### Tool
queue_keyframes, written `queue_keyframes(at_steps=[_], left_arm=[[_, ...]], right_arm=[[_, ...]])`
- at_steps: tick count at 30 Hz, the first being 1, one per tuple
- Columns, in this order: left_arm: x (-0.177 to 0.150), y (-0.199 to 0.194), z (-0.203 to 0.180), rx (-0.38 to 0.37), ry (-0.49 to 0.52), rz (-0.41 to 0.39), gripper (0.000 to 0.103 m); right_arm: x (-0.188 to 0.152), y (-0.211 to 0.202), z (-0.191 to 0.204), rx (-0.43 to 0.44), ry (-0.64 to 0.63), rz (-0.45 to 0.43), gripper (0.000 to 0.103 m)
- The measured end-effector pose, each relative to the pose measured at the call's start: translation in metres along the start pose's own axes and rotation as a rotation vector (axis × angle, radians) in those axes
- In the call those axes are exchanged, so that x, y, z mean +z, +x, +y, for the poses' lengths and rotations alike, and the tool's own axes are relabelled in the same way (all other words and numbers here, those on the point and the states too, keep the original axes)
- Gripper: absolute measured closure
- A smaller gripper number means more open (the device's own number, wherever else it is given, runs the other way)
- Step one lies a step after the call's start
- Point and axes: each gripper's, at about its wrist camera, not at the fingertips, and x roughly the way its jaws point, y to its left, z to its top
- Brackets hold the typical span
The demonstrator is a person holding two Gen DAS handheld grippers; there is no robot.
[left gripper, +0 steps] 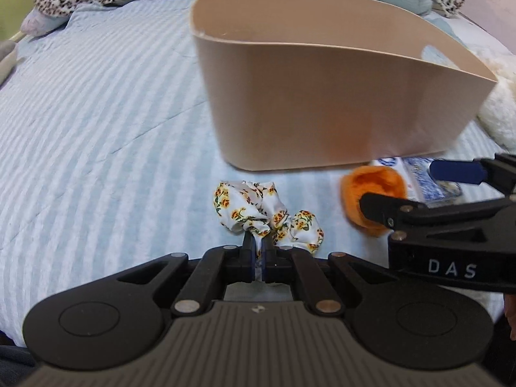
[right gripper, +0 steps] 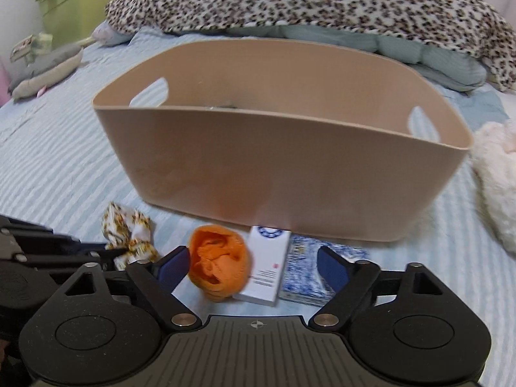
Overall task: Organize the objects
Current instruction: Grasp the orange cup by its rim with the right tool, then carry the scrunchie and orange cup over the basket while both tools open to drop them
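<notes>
A beige basket (left gripper: pixel 322 103) stands on the striped bed, also in the right wrist view (right gripper: pixel 274 167). My left gripper (left gripper: pixel 257 245) is shut on a floral scrunchie (left gripper: pixel 258 209), which lies on the sheet just before the basket; it also shows in the right wrist view (right gripper: pixel 129 232). My right gripper (right gripper: pixel 253 269) is open around an orange fuzzy ball (right gripper: pixel 221 266) and a white box (right gripper: pixel 266 267), with a blue patterned box (right gripper: pixel 309 271) beside them. In the left wrist view the right gripper (left gripper: pixel 416 190) reaches in by the orange ball (left gripper: pixel 371 193).
A leopard-print blanket (right gripper: pixel 306 3) is heaped behind the basket. A cream fluffy item (right gripper: pixel 496 177) lies at the right. A grey stuffed toy (right gripper: pixel 45 71) and a green bag (right gripper: pixel 74 3) sit at the far left. The striped sheet (left gripper: pixel 96 113) stretches left.
</notes>
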Motion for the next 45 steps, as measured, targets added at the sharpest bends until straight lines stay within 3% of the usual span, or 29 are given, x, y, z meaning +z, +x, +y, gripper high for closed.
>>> queue_keyframes(at_steps=[2,5,8,10,12,19,28,45], left_arm=[[0.001,0.004,0.007,-0.013,-0.025,0.009,0.099],[0.002,0.006,0.008,-0.015,-0.023,0.008,0.099],[0.002,0.006,0.002,-0.004,-0.001,-0.002,0.099],[0.002,0.006,0.001,-0.003,0.002,-0.005,0.099],[0.002,0.005,0.002,-0.007,-0.002,-0.006,0.099],[0.005,-0.003,0.0,-0.023,-0.003,-0.02,0.099],[0.007,-0.034,-0.008,-0.027,0.019,-0.075,0.099],[0.039,-0.103,-0.028,-0.05,0.082,-0.274,0.099]], right_arm=[[0.0,0.005,0.004,-0.005,-0.016,-0.001,0.024],[-0.003,0.007,0.01,-0.021,-0.048,-0.024,0.039],[-0.005,0.007,0.01,-0.004,-0.056,-0.043,0.062],[-0.005,0.007,0.008,0.025,-0.047,-0.037,0.089],[-0.006,0.006,0.007,0.044,-0.046,-0.041,0.095],[-0.007,-0.003,-0.004,0.06,-0.002,-0.046,0.099],[-0.005,-0.042,-0.022,0.059,0.028,-0.116,0.099],[0.025,-0.129,-0.06,0.052,0.098,-0.369,0.099]])
